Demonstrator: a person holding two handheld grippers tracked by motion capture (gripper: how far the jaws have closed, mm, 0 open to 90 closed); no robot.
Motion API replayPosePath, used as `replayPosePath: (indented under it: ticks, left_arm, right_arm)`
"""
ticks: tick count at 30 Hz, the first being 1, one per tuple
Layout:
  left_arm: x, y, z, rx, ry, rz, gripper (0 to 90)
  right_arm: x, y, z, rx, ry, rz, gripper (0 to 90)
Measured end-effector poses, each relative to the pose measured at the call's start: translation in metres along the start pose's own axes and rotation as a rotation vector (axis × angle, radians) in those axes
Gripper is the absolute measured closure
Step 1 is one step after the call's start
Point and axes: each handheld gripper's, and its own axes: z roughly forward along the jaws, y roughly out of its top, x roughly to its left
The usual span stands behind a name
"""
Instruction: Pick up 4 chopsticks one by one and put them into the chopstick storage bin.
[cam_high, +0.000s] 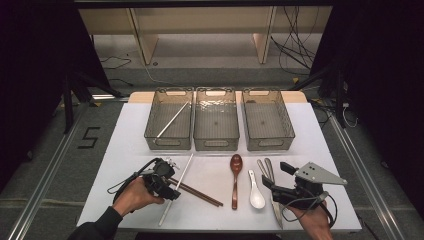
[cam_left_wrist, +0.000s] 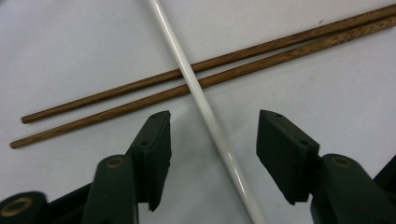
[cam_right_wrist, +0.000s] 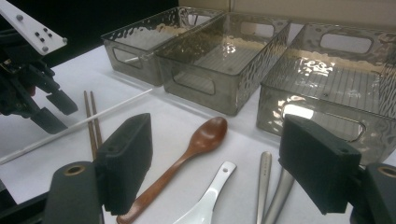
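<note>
My left gripper (cam_high: 170, 186) is low over the white table, and its jaws stand open on either side of a white chopstick (cam_left_wrist: 205, 107) without touching it. This chopstick (cam_high: 186, 170) lies across a pair of brown wooden chopsticks (cam_high: 200, 194) (cam_left_wrist: 261, 56). My right gripper (cam_high: 275, 175) (cam_right_wrist: 217, 128) is open with nothing held, at the front right above two metal utensil handles (cam_high: 267, 169) (cam_right_wrist: 271, 186). A brown wooden spoon (cam_high: 235, 180) (cam_right_wrist: 196, 144) and a white ceramic spoon (cam_high: 255, 192) (cam_right_wrist: 205, 205) lie between the grippers.
Three clear grey bins stand in a row at the back: the left bin (cam_high: 168, 143) holds a white chopstick (cam_high: 172, 120), while the middle bin (cam_high: 216, 145) and the right bin (cam_high: 270, 144) show nothing inside. Beyond the table are cables and shelf legs.
</note>
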Motion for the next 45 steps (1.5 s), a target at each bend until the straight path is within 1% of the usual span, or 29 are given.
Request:
replayPosePath:
  ticks: [1,3,5,8,11,12,14,15,17,18,21,22,24,28,35,40,43,45]
  left_arm:
    - [0.0,0.0,0.0,0.0,0.002,0.01,48.5]
    - [0.0,0.001,0.0,-0.004,-0.004,0.012,53.5]
    - [-0.001,0.001,0.002,-0.003,-0.008,0.013,55.0]
    - [-0.001,0.001,0.006,0.017,-0.008,0.021,59.3]
    - [-0.003,0.002,0.007,0.019,-0.01,0.025,63.8]
    - [-0.003,0.002,0.008,0.019,-0.009,0.027,63.8]
    - [-0.003,0.002,0.009,0.029,-0.002,0.036,65.2]
    - [-0.003,0.002,0.01,0.026,0.001,0.031,66.0]
    - [-0.002,0.002,0.012,0.036,0.003,0.029,66.8]
    - [-0.001,0.002,0.014,0.04,0.007,0.036,68.0]
    - [-0.001,0.002,0.014,0.039,0.011,0.032,72.1]
    - [-0.001,0.002,0.013,0.04,0.016,0.031,72.1]
    - [0.0,0.002,0.014,0.039,0.028,0.039,75.8]
    - [0.001,0.002,0.013,0.041,0.032,0.033,81.2]
    - [0.002,0.002,0.013,0.035,0.027,0.034,83.2]
    - [0.004,0.001,0.011,0.036,0.033,0.054,83.6]
    - [0.004,0.001,0.006,0.011,0.027,0.05,83.7]
    - [0.005,0.002,0.001,-0.004,0.018,0.062,83.7]
  right_arm:
    - [0.0,0.0,0.0,-0.001,0.0,0.0,26.6]
    - [0.0,0.0,0.0,0.0,0.0,0.0,26.6]
    - [0.0,0.0,0.0,0.0,0.0,-0.001,26.6]
    - [0.0,0.0,0.0,0.001,0.0,-0.001,26.6]
    - [0.0,0.0,0.0,0.0,0.001,-0.003,26.6]
    - [0.0,0.0,0.0,0.0,0.001,-0.003,26.6]
    - [0.0,0.0,0.0,0.001,0.001,-0.003,26.6]
    - [0.0,0.0,0.0,0.001,0.001,-0.003,26.6]
    - [0.0,0.0,0.001,0.001,0.001,-0.003,26.6]
    - [0.0,0.0,0.001,0.002,0.001,-0.004,26.6]
    - [0.001,0.0,0.0,0.006,0.0,-0.005,26.6]
    - [0.001,0.0,0.0,0.006,0.0,-0.005,26.6]
    - [0.0,0.0,0.0,0.006,0.0,-0.005,26.6]
    - [0.0,0.0,0.0,0.007,-0.002,-0.005,26.7]
    - [0.0,0.0,0.0,0.007,-0.002,-0.005,26.7]
    - [0.0,0.0,0.0,0.005,-0.003,-0.005,26.7]
    - [0.0,0.0,0.0,0.007,-0.004,-0.003,26.7]
    - [0.0,0.0,-0.001,0.009,-0.004,0.0,26.7]
